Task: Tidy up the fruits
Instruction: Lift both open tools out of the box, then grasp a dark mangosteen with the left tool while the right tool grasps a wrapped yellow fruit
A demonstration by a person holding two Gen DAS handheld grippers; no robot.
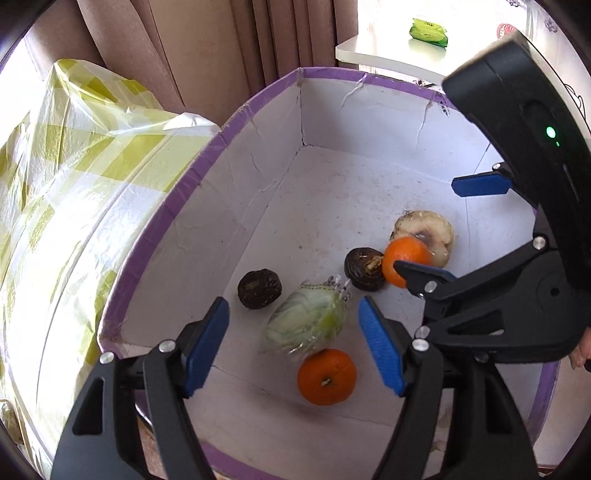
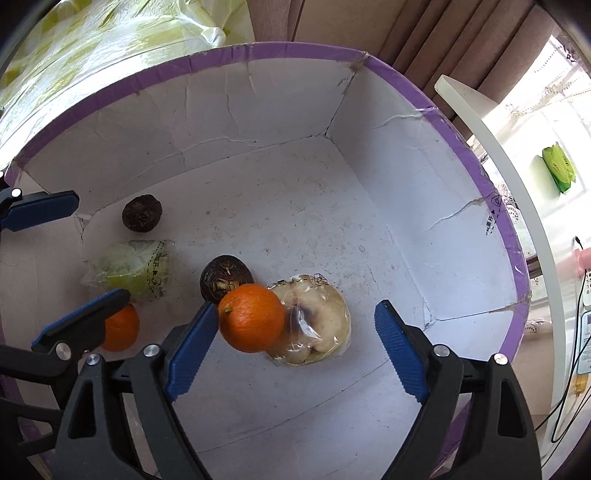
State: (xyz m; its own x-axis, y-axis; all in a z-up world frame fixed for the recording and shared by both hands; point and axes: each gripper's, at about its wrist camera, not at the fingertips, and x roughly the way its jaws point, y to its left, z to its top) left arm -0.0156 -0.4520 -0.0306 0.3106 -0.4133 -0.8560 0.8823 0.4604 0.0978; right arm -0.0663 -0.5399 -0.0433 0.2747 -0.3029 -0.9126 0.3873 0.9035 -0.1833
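A white cardboard box with a purple rim holds the fruit. On its floor lie two oranges, two dark round fruits, a wrapped green fruit and a wrapped pale apple half. My left gripper is open above the wrapped green fruit and the near orange. My right gripper is open over the far orange and the wrapped apple half. The right gripper also shows in the left wrist view.
A yellow-checked plastic bag lies left of the box. Brown curtains hang behind. A white shelf with a green packet stands at the back right. Cables hang at the right in the right wrist view.
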